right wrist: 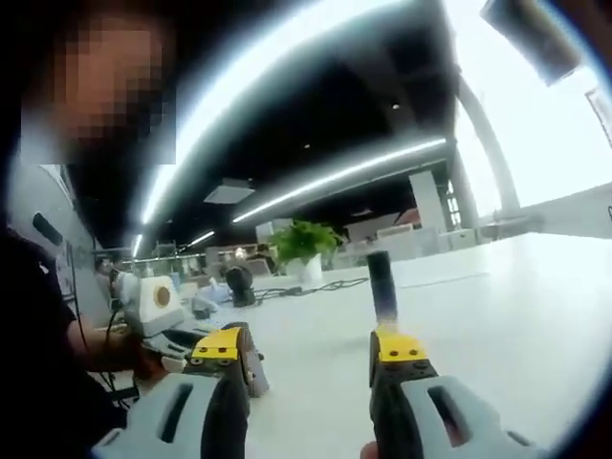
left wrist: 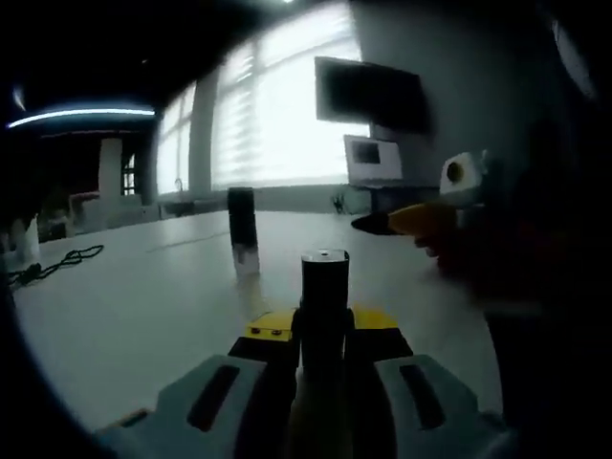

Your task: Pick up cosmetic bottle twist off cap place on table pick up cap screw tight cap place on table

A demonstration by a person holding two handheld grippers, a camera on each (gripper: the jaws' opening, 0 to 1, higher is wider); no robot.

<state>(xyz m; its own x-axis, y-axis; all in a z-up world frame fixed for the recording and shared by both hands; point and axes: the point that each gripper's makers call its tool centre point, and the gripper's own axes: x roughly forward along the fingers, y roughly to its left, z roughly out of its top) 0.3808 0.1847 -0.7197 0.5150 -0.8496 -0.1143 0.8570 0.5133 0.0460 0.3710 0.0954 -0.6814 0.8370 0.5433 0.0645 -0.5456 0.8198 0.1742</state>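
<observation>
A: What's the room like?
B: An open office with bright blinds, ceiling light strips, a wall screen (left wrist: 371,92) and a potted plant (right wrist: 304,245) beyond a wide white bench (left wrist: 143,296).
A: And the left tool (left wrist: 323,339)?
B: Closed on the dark cosmetic bottle (left wrist: 324,306), held upright above the bench, its top end bare.
A: The cap (left wrist: 243,229)?
B: A tall dark cylinder standing alone on the bench, well away from its edges, past the bottle.
A: The right tool (right wrist: 311,359)?
B: Jaws wide apart, holding nothing, with the cap beyond them.
</observation>
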